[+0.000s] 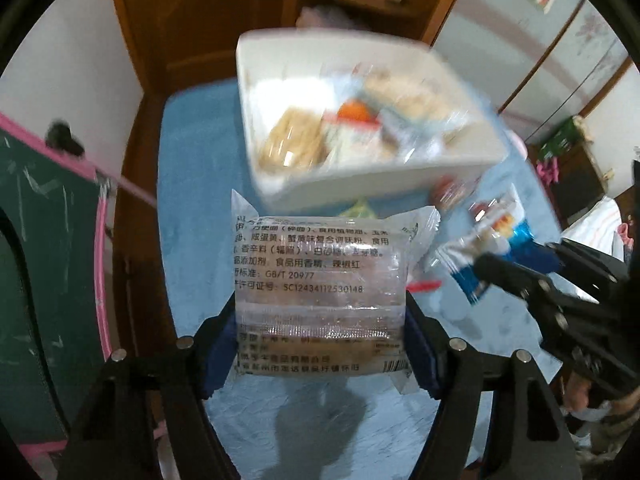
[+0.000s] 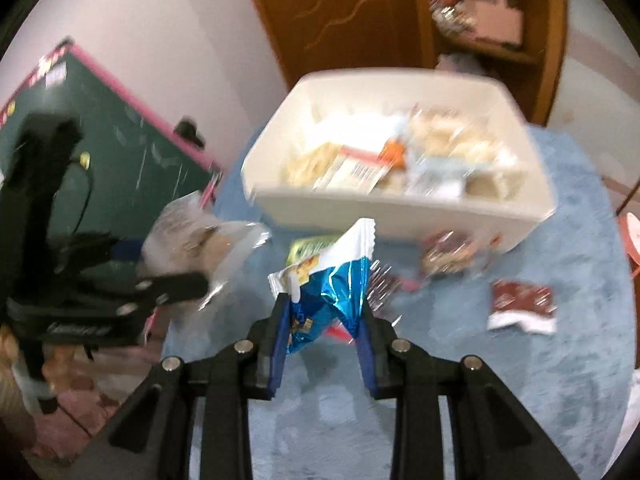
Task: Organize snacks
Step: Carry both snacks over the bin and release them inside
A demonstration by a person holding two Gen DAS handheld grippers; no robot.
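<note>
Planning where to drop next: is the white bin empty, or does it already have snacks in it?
Already holding snacks. The white bin shows several wrapped packets piled across its inside; blur hides how many.

One white bin (image 2: 400,216), two held packets — clear (image 1: 316,300), blue (image 2: 324,296) — three loose packets beside it.

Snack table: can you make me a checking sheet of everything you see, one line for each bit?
Surface: blue fuzzy cloth over the table.
Job's things: white bin already holding several snacks; clear packet and blue-and-white packet both lifted above the cloth.
Clutter: dark red packet, a round-snack packet and a green packet loose on the cloth.
Grippers: left gripper fingers press the clear packet; right gripper clamps the blue-and-white packet.
Cables: nothing seen for sure; too blurry.
Surroundings: green chalkboard with pink frame, wooden cabinet.
</note>
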